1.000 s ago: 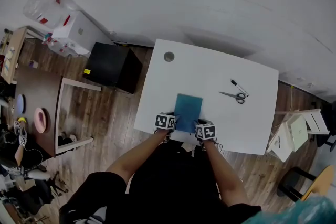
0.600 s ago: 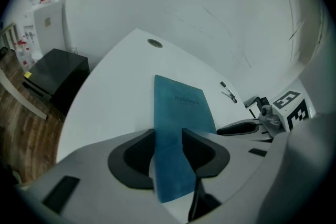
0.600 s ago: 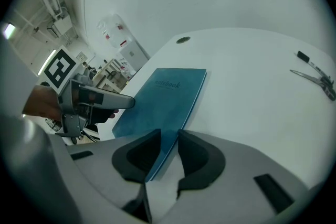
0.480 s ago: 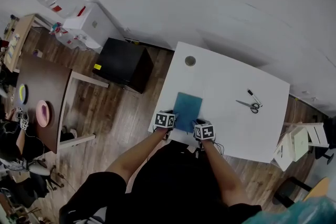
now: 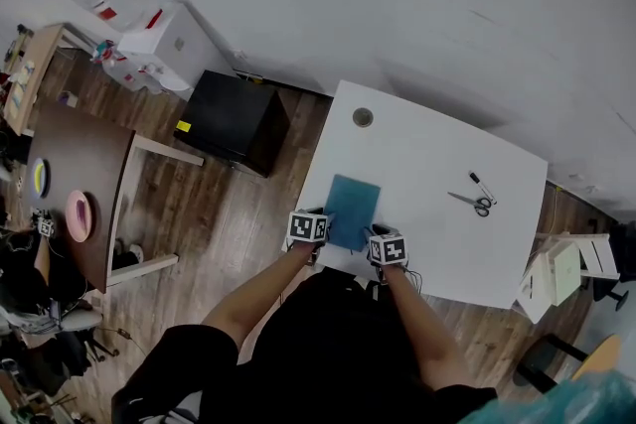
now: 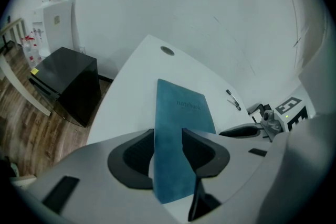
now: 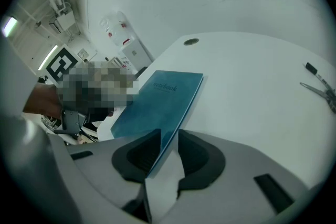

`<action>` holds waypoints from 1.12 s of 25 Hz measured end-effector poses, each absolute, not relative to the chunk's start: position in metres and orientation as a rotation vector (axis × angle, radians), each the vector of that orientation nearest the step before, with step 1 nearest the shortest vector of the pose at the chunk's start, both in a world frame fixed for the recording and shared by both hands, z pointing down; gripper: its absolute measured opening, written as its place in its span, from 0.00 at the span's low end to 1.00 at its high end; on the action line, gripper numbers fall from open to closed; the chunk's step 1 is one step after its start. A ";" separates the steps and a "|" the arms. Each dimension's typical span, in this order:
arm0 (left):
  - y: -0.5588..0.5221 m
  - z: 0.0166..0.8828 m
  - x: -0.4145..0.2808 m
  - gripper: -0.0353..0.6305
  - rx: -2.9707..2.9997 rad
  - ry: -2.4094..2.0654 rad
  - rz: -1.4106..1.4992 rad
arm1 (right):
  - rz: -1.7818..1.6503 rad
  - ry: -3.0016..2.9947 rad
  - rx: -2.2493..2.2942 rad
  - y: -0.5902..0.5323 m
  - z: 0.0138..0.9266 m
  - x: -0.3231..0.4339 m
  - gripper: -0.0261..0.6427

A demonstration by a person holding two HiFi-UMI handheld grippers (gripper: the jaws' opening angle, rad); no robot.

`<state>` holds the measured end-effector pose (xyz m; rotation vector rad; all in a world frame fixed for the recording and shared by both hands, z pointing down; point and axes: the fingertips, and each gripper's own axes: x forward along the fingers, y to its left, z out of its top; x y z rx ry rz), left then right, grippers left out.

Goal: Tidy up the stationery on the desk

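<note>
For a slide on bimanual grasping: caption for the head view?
Left tongs and right tongs clamp the near end of a teal notebook at the white desk; scissors and pen lie farther right.

The white desk (image 5: 422, 164) lies bare across its middle and far side — open room to pass. The teal notebook (image 5: 352, 212) sits at the near edge; the scissors (image 5: 471, 203) and pen (image 5: 482, 187) lie close together toward the right edge. A black cabinet (image 5: 234, 122) stands just off the left side.
</note>
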<state>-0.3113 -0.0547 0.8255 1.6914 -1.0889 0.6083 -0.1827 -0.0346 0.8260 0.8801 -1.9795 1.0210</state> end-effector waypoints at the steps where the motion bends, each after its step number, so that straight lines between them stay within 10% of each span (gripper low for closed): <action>1: -0.058 0.821 -0.312 0.31 1.692 -1.114 0.588 | 1.021 -1.983 0.895 -0.037 0.824 -0.178 0.21; 28: -0.074 0.785 -0.043 0.09 1.875 -0.995 0.495 | 0.863 -1.943 1.224 -0.165 0.771 0.148 0.21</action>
